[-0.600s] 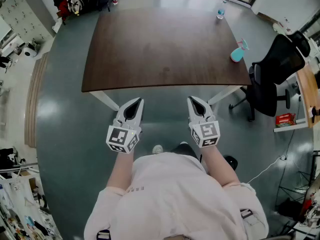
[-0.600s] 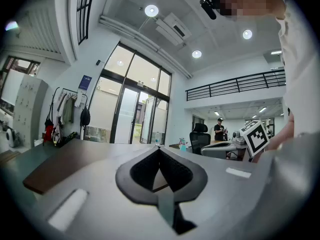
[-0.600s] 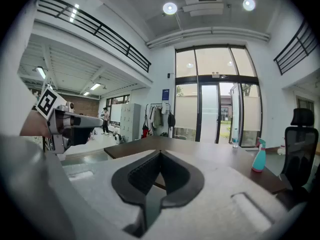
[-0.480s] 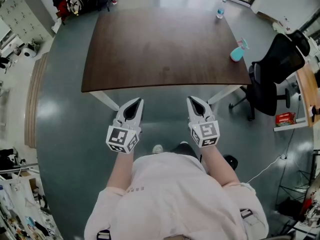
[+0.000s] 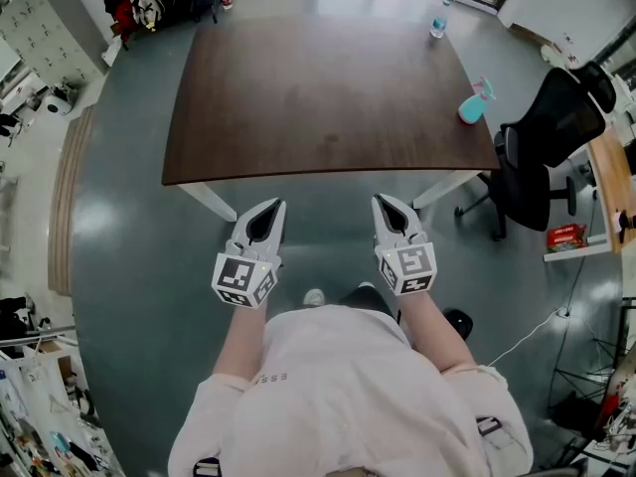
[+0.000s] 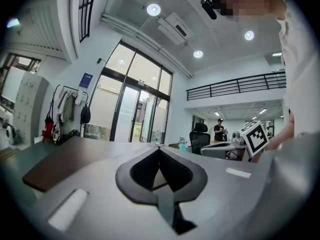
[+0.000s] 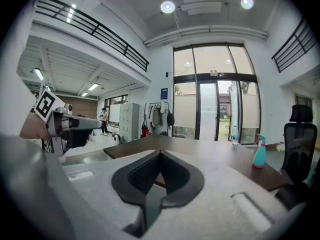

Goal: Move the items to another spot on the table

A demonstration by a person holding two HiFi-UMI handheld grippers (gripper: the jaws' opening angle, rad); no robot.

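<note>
Overhead view of a person holding two grippers in front of a dark wooden table [image 5: 318, 97].

Left gripper [image 5: 268, 207] and right gripper [image 5: 386, 201] hover short of the near edge, jaws together. A teal spray bottle [image 5: 473, 102] stands at the table's right edge, beside a black office chair [image 5: 552, 137].

Head view: surface [image 5: 318, 97] hides most of its own legs. Bottle [image 5: 438, 20] at the surface's 1 o'clock corner is too small, label unreadable. Same for the spray bottle [image 5: 475, 102] at its 3 o'clock edge. Red box [image 5: 567, 237] at 3 o'clock: print unreadable. Person's torso [image 5: 338, 396] is cut by the bottom edge and hides the legs. Small pale thing [image 5: 314, 296] on the floor at 6 o'clock: can't tell what. Left gripper view: sleeve [image 6: 300, 84] blocks the 3 o'clock side; far person [image 6: 219, 130] is too small for detail. Right gripper view: far person [image 7: 104, 120] at 9 o'clock, same.
</note>
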